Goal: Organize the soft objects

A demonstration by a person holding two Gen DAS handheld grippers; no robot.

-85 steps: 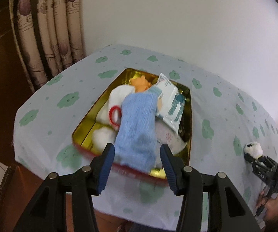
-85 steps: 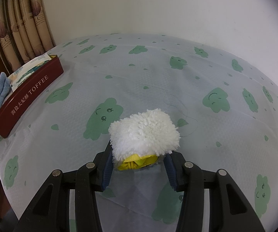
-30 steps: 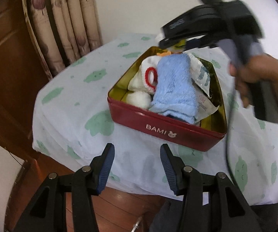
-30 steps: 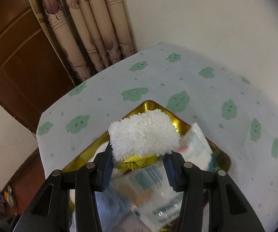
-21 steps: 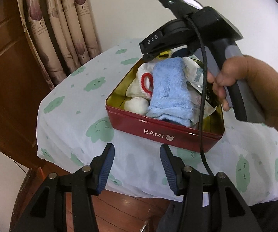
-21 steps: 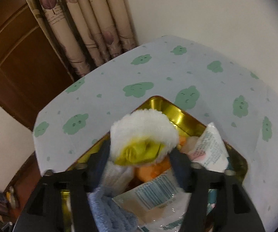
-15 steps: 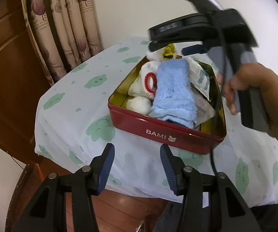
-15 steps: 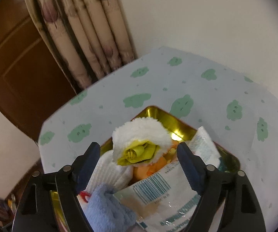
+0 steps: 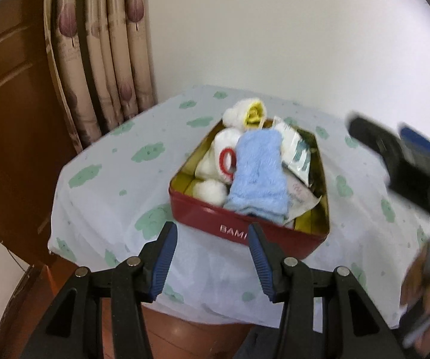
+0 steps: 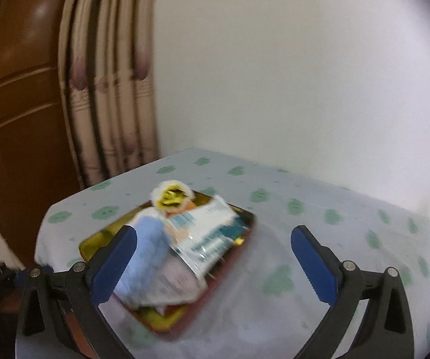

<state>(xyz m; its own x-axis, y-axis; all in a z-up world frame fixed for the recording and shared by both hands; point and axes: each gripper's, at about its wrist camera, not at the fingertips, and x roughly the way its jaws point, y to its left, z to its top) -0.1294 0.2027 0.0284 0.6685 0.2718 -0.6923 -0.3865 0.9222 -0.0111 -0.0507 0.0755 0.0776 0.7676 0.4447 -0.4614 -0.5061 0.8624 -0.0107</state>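
A red tin [image 9: 233, 224] with a gold inside stands on the table. A white fluffy toy with a yellow middle [image 9: 249, 115] rests at its far end; it also shows in the right wrist view [image 10: 171, 197]. A light blue cloth [image 9: 258, 173] lies over white soft things and plastic packets [image 9: 298, 152]. My left gripper [image 9: 212, 254] is open and empty, just in front of the tin. My right gripper [image 10: 215, 257] is wide open and empty, raised to the tin's [image 10: 185, 320] right; it appears blurred in the left wrist view [image 9: 409, 167].
The table has a pale cloth with green cloud prints [image 9: 110, 185]. A striped curtain [image 9: 101, 53] and a brown wooden door [image 9: 11, 95] stand to the left. A white wall [image 9: 274, 30] is behind. The table's near edge [image 9: 185, 308] drops to a wooden floor.
My right gripper opened, let go of the white fluffy toy at the tin's far end, and drew back up and to the right. My left gripper has stayed in front of the tin.
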